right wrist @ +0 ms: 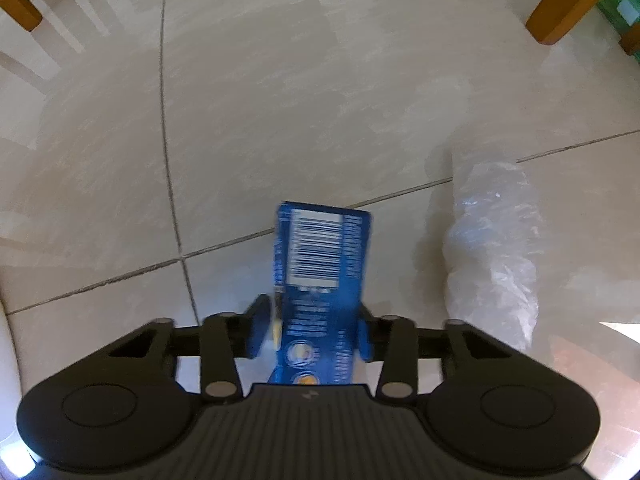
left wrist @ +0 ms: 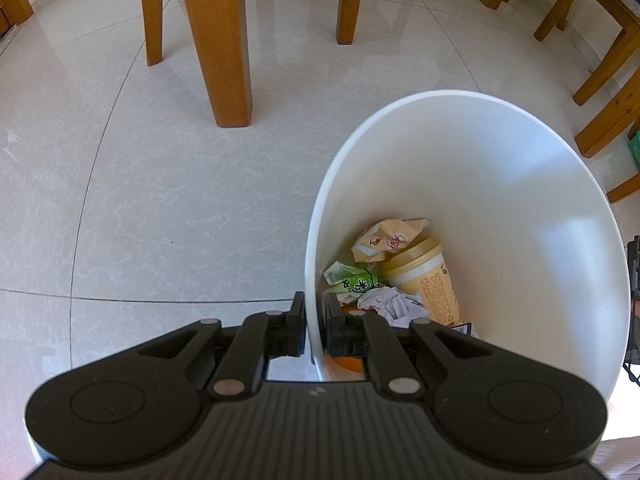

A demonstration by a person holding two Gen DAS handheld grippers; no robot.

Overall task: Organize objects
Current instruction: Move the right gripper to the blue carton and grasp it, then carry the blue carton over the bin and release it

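In the left wrist view a white waste bin (left wrist: 520, 200) stands on the pale tiled floor. My left gripper (left wrist: 314, 320) is shut on the bin's near rim, one finger outside the wall and one inside. At the bin's bottom lie a yellow cup (left wrist: 424, 276), a crumpled beige wrapper (left wrist: 384, 240), a green packet (left wrist: 354, 280) and crumpled white paper (left wrist: 394, 304). In the right wrist view a blue box (right wrist: 320, 248) with a barcode stands between the fingers of my right gripper (right wrist: 316, 328), and both pads sit against its sides just above the floor.
A crumpled clear plastic bag (right wrist: 492, 248) lies on the tiles right of the blue box. Wooden table and chair legs (left wrist: 220, 40) stand beyond the bin, more wooden legs (right wrist: 560, 8) at the far right. A green object (right wrist: 618, 4) sits behind one of them.
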